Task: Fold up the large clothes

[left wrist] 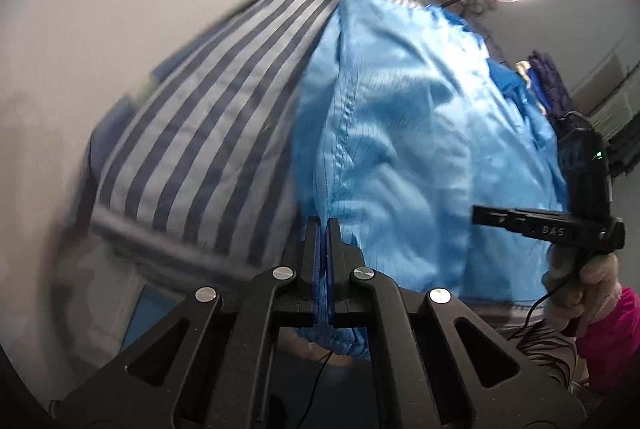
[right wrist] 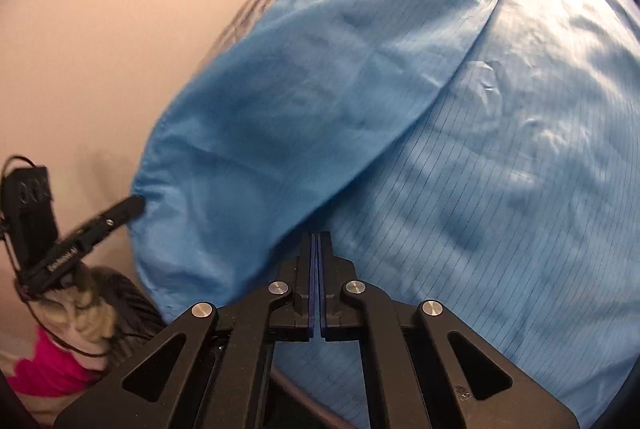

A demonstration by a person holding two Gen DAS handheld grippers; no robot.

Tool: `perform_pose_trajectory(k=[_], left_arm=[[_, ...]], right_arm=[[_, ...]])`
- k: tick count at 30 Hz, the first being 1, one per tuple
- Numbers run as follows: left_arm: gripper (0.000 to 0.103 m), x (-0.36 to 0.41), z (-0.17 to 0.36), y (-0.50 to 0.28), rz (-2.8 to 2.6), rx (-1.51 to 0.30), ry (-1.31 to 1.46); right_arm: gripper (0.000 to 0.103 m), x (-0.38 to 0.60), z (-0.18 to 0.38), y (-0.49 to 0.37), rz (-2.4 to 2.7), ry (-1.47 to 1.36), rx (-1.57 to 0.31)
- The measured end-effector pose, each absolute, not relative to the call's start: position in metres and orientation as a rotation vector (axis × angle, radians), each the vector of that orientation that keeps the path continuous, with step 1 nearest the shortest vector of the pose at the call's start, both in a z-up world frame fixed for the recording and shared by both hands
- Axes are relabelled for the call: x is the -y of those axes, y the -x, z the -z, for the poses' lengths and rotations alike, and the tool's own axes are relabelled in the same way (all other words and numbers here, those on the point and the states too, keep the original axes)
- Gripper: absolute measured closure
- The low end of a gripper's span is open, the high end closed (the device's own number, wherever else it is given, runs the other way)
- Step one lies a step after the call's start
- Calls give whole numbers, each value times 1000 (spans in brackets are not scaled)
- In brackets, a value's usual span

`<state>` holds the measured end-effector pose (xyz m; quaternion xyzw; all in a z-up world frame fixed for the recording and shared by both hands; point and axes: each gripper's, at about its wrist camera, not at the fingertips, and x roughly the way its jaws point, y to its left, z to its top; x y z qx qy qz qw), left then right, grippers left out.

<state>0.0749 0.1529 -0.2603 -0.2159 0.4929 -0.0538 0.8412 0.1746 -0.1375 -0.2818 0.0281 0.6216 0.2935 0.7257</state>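
Both grippers' fingers (left wrist: 325, 229) (right wrist: 317, 241) pinch the blue garment (right wrist: 460, 157); striped fabric (left wrist: 208, 133) beneath.

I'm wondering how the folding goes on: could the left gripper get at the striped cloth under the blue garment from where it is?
Probably yes. The striped cloth lies uncovered just beside the left gripper, with nothing between them. But its jaws look shut on the blue garment's edge, so it would have to let go first.

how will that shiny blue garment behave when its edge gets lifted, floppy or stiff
Probably floppy: the blue garment lies in soft wrinkles and one layer is folded over another. Its sheen suggests thin, smooth fabric, so it may slip across the striped cloth beneath it. It looks light for its size, so it would likely sag and billow.
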Motion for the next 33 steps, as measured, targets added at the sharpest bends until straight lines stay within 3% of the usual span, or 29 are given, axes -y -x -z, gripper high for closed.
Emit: perform_pose_trajectory(k=[5,14,16,19,26,33], left_arm=[[103,-162,262,-69,49,-1033,449],[102,-153,269,-69,82,-1082,417],[95,-152,263,-66,76,-1067,412],[71,-162,254,-62,73,-1029,459],[71,-181,253,-80,66,-1022,517],[70,-187,273,-117,106,-1067,595]], right_arm=[[103,116,284,-181,-656,-2,-1396],[102,116,236,-190,-648,41,-1223],[102,102,234,-202,-645,33,-1194],[102,72,236,-223,-647,48,-1145],[102,5,265,-271,-634,139,-1127],[102,1,314,-287,-578,151,-1188]])
